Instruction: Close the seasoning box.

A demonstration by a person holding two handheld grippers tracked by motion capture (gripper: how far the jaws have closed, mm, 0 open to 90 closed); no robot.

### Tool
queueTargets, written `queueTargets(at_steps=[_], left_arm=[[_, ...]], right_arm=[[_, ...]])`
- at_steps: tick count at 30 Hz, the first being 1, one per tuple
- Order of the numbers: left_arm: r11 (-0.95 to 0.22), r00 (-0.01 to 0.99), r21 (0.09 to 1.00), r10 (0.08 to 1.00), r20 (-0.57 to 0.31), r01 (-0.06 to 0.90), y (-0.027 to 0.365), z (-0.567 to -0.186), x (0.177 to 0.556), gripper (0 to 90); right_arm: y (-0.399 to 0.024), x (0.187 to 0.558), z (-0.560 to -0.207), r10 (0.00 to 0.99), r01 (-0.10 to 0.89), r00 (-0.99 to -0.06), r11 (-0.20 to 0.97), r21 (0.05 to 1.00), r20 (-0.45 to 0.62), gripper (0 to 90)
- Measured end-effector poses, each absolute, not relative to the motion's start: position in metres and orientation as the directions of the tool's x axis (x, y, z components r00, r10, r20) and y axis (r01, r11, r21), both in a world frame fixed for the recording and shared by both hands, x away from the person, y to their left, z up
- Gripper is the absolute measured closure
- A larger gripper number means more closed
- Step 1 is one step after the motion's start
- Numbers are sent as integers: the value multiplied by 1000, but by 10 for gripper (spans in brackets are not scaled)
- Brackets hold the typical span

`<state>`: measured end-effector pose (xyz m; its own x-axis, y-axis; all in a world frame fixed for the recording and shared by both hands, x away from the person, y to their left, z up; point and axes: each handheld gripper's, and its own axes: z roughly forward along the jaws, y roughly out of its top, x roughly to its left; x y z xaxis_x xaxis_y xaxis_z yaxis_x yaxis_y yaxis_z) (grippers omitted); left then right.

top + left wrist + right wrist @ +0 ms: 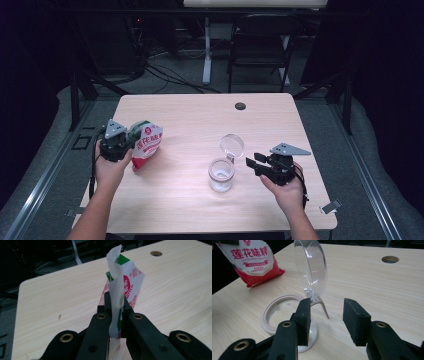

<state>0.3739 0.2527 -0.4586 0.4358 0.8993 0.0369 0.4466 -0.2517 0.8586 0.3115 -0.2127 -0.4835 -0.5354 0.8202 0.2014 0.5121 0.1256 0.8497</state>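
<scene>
Bag of red and white sits pinched in your left tongs over the pale wood bench. Your right tongs stand open, holding nothing, beside the jar. Beyond, a dark room with a chair.

In the left gripper view, the left gripper clamps the crumpled top edge of a red, white and green bag, which rises upright over the pale wooden table. A round hole lies far right.
</scene>
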Motion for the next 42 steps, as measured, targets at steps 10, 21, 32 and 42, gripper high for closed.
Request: queueTargets(at_steps=[10, 21, 32, 42], left_arm=[[-227, 411, 865, 911, 25, 448, 260, -433, 389, 900], [-241, 478, 868, 878, 6, 433, 243, -420, 380, 900], [-298, 596, 860, 803, -8, 413, 200, -417, 371, 900], [-342, 687, 860, 726, -14, 379, 165, -420, 359, 900]], right_arm=[[-218, 312, -483, 824, 506, -526, 106, 856, 209, 581], [-218, 312, -484, 823, 504, -529, 109, 857, 207, 581], [-218, 312, -484, 822, 504, -530, 109, 857, 207, 582], [-218, 312, -483, 822, 502, -531, 111, 857, 205, 582]])
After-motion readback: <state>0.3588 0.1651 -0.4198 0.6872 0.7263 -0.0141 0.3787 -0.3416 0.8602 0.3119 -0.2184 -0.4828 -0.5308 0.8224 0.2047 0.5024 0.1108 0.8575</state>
